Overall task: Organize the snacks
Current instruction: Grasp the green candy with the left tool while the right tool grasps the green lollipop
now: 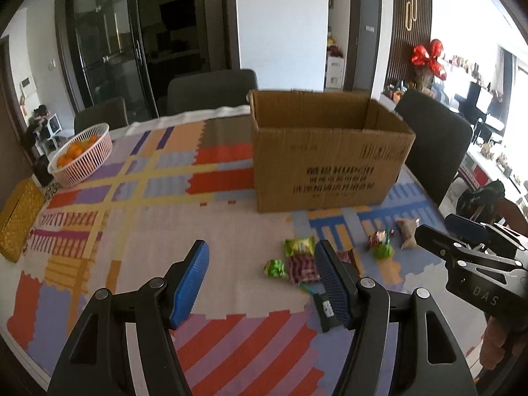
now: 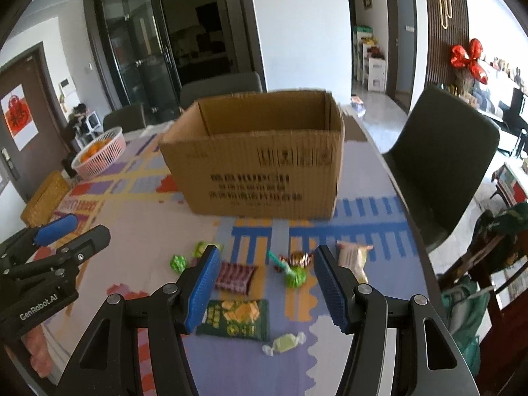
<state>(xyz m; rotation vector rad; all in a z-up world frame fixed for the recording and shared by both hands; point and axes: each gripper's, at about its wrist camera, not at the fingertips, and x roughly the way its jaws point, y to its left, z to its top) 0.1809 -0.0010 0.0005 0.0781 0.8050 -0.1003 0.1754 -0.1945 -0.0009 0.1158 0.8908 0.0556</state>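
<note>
Left wrist view: left gripper over patterned tablecloth, jaws roughly half open, nothing between blue pads, only cloth below. Just right of its right finger, a scatter of snacks: green candy, yellow-green packet, striped red packet, dark green packet partly hidden behind the finger. Farther right, a red-and-green wrapped sweet and a pale bag. Right gripper entering from the right edge, near the pale bag, not touching it.

Open cardboard box upright behind the snacks, printed side facing the camera, interior mostly unseen from here. Pink basket of oranges at far left, yellow box near the table edge in front of it. Dark chairs around the table.

Right wrist view: right gripper about half open, empty, hanging above the snack pile. Framed between the fingers: striped packet, dark green packet, green lollipop, brown-and-white wrapped sweet. Pale bag just behind the right finger, partly covered by it. Pale green twist-wrapped candy nearest the camera, well clear of the rest. Two green sweets left of the left finger. Box beyond the pile, empty as far as visible. Left gripper at left edge, jaws apart, holding nothing.
</note>
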